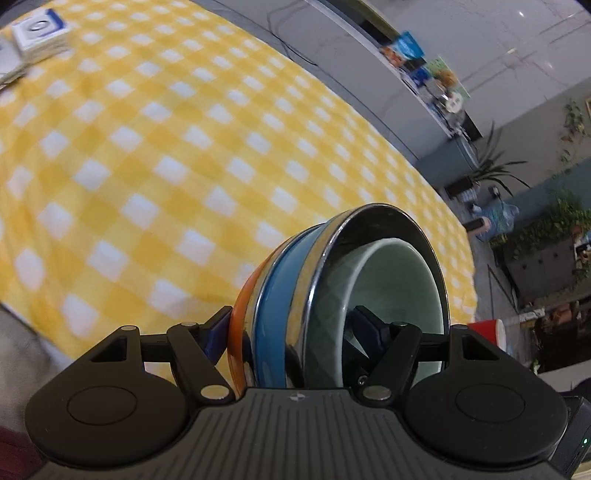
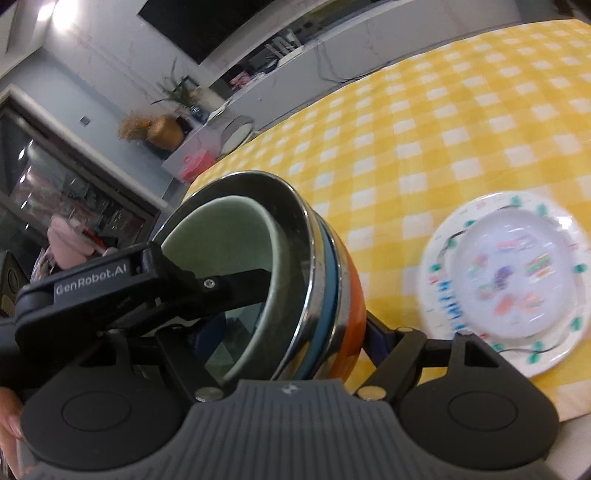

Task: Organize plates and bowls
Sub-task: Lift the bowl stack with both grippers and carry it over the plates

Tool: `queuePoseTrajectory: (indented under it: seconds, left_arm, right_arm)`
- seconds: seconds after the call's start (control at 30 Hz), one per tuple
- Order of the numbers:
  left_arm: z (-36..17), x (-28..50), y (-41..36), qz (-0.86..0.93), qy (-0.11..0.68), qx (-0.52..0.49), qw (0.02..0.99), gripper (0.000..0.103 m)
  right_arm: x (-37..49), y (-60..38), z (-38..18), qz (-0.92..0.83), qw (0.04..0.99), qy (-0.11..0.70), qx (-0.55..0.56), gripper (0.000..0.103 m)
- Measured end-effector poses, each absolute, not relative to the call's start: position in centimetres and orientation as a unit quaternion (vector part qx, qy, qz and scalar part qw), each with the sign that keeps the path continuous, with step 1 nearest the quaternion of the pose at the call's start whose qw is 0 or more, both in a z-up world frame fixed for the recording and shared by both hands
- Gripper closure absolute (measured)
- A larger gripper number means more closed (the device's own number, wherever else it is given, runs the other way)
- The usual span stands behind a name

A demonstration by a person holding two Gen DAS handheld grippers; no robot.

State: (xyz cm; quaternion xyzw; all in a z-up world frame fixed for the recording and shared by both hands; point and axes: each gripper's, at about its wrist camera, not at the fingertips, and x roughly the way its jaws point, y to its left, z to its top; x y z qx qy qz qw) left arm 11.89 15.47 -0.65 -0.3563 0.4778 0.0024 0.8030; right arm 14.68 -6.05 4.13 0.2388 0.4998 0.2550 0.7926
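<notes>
A nested stack of bowls hangs tilted above the yellow checked tablecloth: orange outermost, then blue, a steel one, and a pale green ceramic bowl innermost. My left gripper is shut on one side of the stack's wall, one finger outside the orange bowl, the other inside the green one. My right gripper is shut on the opposite side in the same way. The left gripper's body crosses the bowl's mouth in the right wrist view. A white plate with colourful prints lies on the cloth to the right.
A blue and white box sits at the far left corner of the table. The table edge runs close by the stack; beyond it are floor, potted plants and a red object.
</notes>
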Motion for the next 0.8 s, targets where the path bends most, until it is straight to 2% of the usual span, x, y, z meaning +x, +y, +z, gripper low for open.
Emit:
queuePoseTrajectory:
  seconds: [0.2,0.4,0.8]
  left_arm:
    - [-1.1,15.8,11.5,-0.057,0.487,-0.351,0.798,0.025]
    - [-3.0,19.1,8.1,-0.087,0.510,-0.338,0.786,0.026]
    - [-6.0,21.0,6.6,-0.086,0.554,-0.325,0.762,0.025]
  right_arm:
    - [16.4,-10.8,5.7,0.214,0.810,0.495,0.228,0.027]
    - [17.8,-14.6,4.6,0.167,0.808,0.511,0.242,0.027]
    - [19.2,-15.6,2.0,0.130,0.785,0.550,0.253,0.027]
